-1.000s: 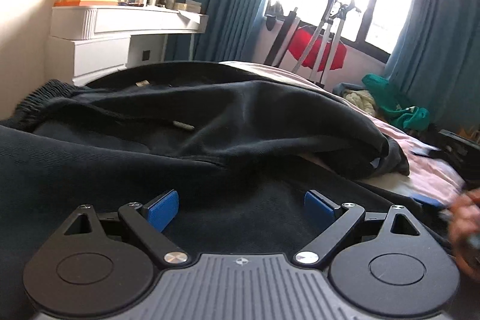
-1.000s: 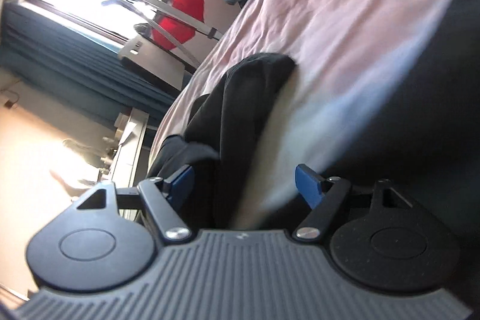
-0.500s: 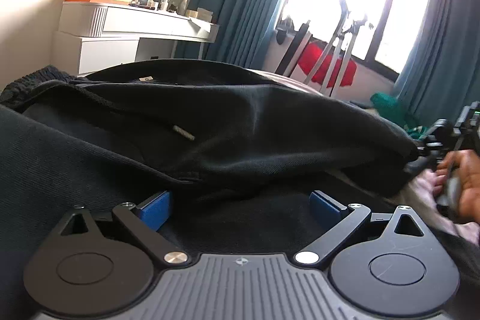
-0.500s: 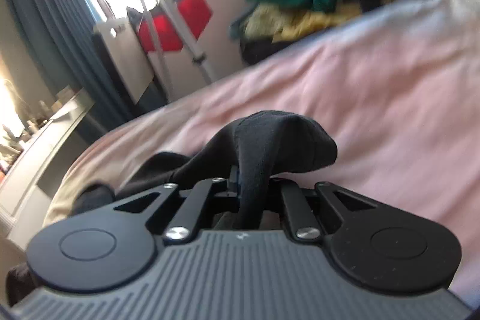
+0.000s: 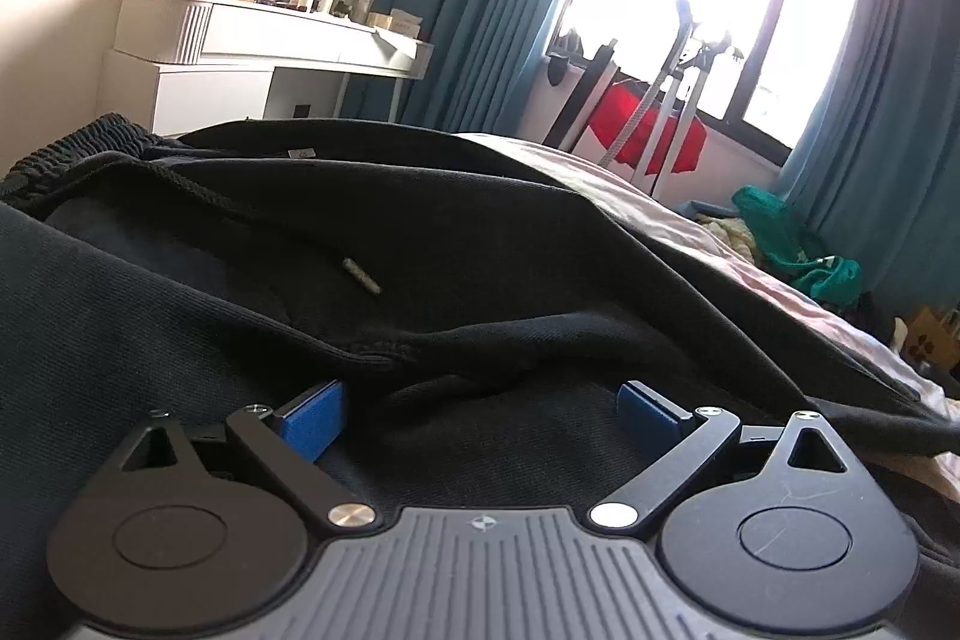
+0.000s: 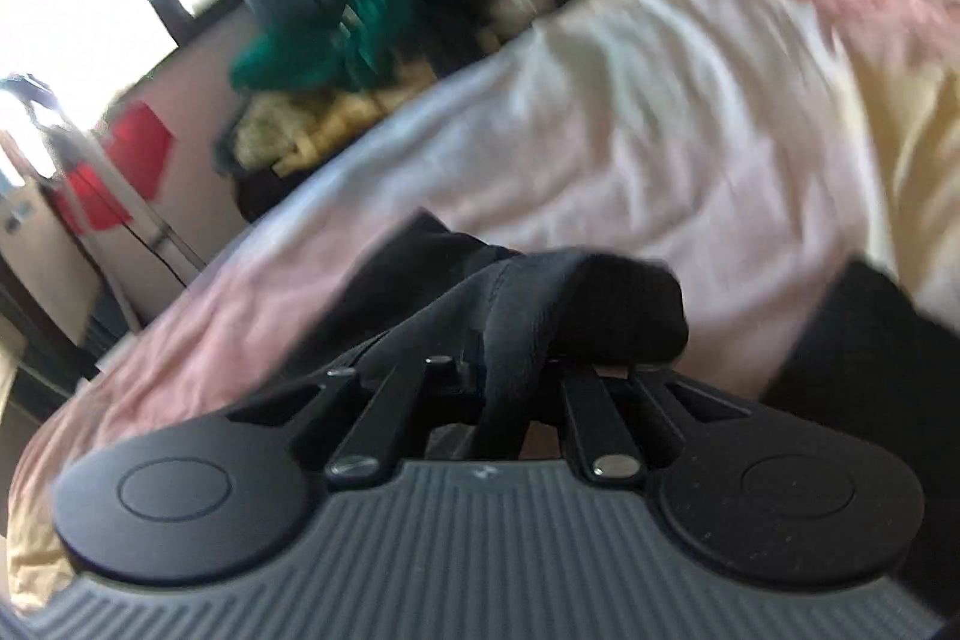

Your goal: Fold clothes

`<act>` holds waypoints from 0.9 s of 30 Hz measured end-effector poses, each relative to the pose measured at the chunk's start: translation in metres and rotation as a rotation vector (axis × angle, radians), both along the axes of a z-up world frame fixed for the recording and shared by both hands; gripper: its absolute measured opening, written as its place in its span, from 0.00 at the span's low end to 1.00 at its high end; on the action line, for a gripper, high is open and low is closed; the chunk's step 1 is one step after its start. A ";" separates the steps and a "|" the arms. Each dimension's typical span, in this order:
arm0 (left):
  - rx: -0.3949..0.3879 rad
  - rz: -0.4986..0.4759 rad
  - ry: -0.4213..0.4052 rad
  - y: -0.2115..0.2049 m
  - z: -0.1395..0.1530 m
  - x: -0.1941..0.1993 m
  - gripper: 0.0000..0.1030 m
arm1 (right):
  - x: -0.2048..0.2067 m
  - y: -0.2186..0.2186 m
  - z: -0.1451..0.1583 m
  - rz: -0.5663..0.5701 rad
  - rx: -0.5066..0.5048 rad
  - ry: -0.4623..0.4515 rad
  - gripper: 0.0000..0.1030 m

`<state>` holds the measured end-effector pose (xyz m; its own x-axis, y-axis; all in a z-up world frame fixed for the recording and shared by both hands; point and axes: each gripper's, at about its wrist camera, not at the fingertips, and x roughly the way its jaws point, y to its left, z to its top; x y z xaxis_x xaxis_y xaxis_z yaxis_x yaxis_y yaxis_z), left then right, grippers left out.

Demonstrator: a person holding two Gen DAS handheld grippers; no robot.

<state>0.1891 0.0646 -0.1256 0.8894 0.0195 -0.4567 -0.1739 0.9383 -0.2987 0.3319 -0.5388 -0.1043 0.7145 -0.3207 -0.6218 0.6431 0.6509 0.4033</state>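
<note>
Right wrist view: the right gripper [image 6: 504,376] is clamped on a bunched end of the black garment [image 6: 576,304] at frame centre, above the pink bedsheet [image 6: 630,148], presumably so it can be carried over for a fold. In the left wrist view the left gripper [image 5: 483,409] is spread wide at the lower centre over the garment's body [image 5: 420,232], grasping nothing, perhaps to steady the cloth.

Your left gripper [image 5: 483,415]: jaws spread wide, blue pads [image 5: 313,418] apart, low over the black knit garment [image 5: 420,244], gripping nothing | Your right gripper [image 6: 504,370]: jaws closed together, a bunched fold of that black garment [image 6: 576,304] clamped between them, view tilted.
</note>
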 end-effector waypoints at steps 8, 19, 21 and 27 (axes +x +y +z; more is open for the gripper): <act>0.007 -0.006 0.001 -0.001 0.000 0.003 0.95 | 0.019 -0.005 0.080 -0.046 -0.212 -0.113 0.08; 0.026 -0.031 0.004 -0.009 -0.003 0.001 0.96 | -0.051 -0.062 -0.016 -0.087 -0.157 -0.005 0.08; 0.032 -0.037 0.007 -0.009 -0.002 0.001 0.96 | -0.064 -0.065 -0.045 -0.091 -0.110 0.033 0.08; 0.032 -0.040 0.017 -0.010 -0.004 0.003 0.97 | -0.080 -0.062 -0.061 -0.097 -0.019 0.011 0.13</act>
